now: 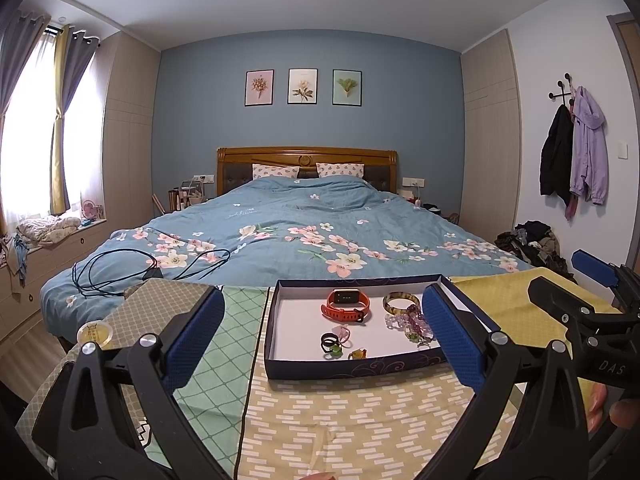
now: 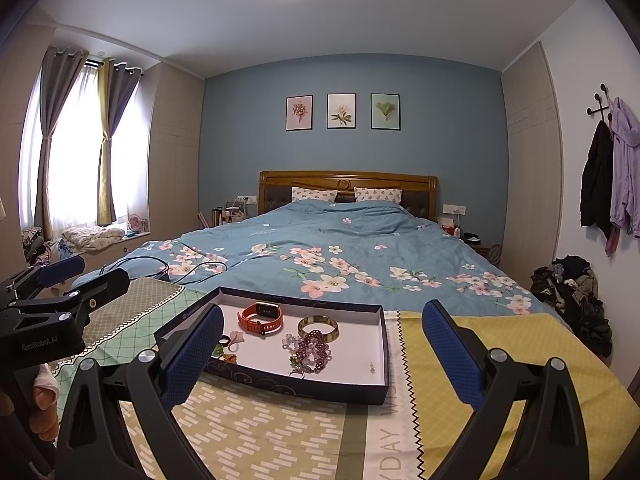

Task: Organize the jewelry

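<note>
A shallow dark-blue box (image 1: 340, 370) with a white floor sits on a patchwork cloth; it also shows in the right wrist view (image 2: 280, 386). In it lie an orange watch (image 1: 346, 304) (image 2: 261, 317), a gold bangle (image 1: 401, 302) (image 2: 318, 326), purple bead bracelets (image 1: 412, 320) (image 2: 312, 350), rings and small pieces (image 1: 332, 344) (image 2: 226, 346). My left gripper (image 1: 324, 340) is open and empty, held above the box's near side. My right gripper (image 2: 324, 348) is open and empty, also in front of the box.
A patchwork cloth (image 1: 340, 420) covers the table. A round gold tin (image 1: 94, 334) sits at its left. Behind is a bed with a blue floral quilt (image 1: 312, 224) and black cables (image 1: 120, 268). A pile of clothes (image 2: 576, 296) lies on the right.
</note>
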A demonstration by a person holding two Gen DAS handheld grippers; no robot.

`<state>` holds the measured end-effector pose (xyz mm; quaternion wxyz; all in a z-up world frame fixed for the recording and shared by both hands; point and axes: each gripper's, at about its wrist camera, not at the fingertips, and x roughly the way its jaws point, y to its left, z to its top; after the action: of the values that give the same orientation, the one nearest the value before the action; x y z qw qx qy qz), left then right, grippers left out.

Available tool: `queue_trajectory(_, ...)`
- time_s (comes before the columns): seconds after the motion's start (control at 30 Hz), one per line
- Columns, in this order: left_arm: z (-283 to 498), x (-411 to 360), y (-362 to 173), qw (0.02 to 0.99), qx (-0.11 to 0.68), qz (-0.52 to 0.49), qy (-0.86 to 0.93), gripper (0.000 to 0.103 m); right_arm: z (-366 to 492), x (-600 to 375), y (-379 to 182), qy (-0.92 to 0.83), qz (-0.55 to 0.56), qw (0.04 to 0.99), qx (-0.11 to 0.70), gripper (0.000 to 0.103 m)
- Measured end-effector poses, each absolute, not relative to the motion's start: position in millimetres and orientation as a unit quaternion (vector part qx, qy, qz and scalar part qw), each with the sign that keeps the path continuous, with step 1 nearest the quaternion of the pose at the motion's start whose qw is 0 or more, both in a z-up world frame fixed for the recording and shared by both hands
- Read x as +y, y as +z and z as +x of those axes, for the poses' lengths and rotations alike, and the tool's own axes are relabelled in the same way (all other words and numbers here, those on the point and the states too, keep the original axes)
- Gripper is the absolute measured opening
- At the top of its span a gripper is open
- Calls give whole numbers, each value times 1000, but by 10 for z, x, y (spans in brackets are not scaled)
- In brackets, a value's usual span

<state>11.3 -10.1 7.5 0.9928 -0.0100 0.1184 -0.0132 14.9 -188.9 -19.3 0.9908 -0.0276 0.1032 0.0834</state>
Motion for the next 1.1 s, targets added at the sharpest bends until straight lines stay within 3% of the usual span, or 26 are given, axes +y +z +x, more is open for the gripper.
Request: queue_trajectory(1.1,106,-112,43,993,120,-10,-15,98,152,-1876,-201,82,-28,991,105,96)
